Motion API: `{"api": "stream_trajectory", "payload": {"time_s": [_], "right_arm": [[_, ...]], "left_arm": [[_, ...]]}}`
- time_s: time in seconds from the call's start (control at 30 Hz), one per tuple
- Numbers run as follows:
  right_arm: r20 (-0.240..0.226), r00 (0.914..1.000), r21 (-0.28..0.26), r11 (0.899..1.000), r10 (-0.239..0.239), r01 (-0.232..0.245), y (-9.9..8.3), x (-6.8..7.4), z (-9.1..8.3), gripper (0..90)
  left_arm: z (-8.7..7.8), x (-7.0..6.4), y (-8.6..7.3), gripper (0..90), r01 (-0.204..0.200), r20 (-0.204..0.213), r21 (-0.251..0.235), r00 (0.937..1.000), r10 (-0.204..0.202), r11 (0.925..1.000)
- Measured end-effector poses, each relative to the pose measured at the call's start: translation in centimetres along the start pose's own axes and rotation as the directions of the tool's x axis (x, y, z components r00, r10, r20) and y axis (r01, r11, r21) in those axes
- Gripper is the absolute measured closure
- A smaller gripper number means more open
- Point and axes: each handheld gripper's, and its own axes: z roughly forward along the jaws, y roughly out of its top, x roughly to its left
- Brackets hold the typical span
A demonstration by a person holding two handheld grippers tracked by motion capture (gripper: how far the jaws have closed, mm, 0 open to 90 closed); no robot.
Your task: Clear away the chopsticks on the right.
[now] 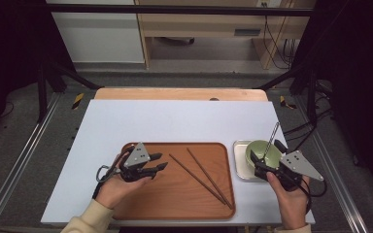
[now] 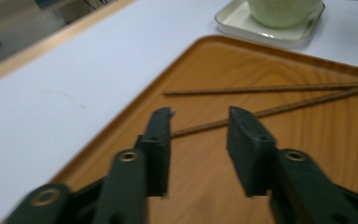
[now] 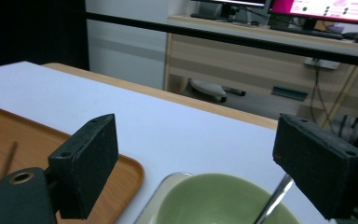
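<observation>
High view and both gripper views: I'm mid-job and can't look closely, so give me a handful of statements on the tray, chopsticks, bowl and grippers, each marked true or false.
1. Two thin brown wooden chopsticks lie on the flat orange-brown wooden tray. True.
2. The left gripper is clamped on one chopstick. False: its jaws stand apart over the tray, holding nothing.
3. The round pale green bowl sits on the wooden tray. False: it sits on a small white square dish to the right of the tray.
4. A thin metal utensil handle sticks up out of the bowl. True.
5. The right gripper is shut. False: its jaws are wide apart above the bowl.
</observation>
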Motion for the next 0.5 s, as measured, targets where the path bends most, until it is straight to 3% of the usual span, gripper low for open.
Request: {"api": "stream_trajectory", "payload": {"time_s": [0.13,0.23,0.37,0.5], "right_arm": [[0.021,0.9996,0.016,1.0,-0.018,0.018,-0.5,0.2,-0.2,15.3],[0.027,0.9988,0.019,0.999,-0.04,0.04,-0.8,0.4,-0.3,15.9],[0.027,0.9983,0.023,0.998,-0.052,0.051,-1.0,0.8,0.0,15.9],[0.031,0.9977,0.02,0.998,-0.06,0.06,-1.0,0.9,0.0,15.9]], "left_arm": [[0.9,-0.6,0.5,82.7,0.03,0.006,0.064,0.9995,-0.03,0.9975],[1.8,-0.4,0.4,88.3,0.051,-0.006,0.085,0.9987,-0.05,0.9951],[3.0,-0.6,0.1,89.8,0.051,0.009,0.122,0.9986,-0.052,0.9913],[4.3,-0.5,0.1,89.9,0.052,-0.001,0.158,0.9986,-0.052,0.986]]}}
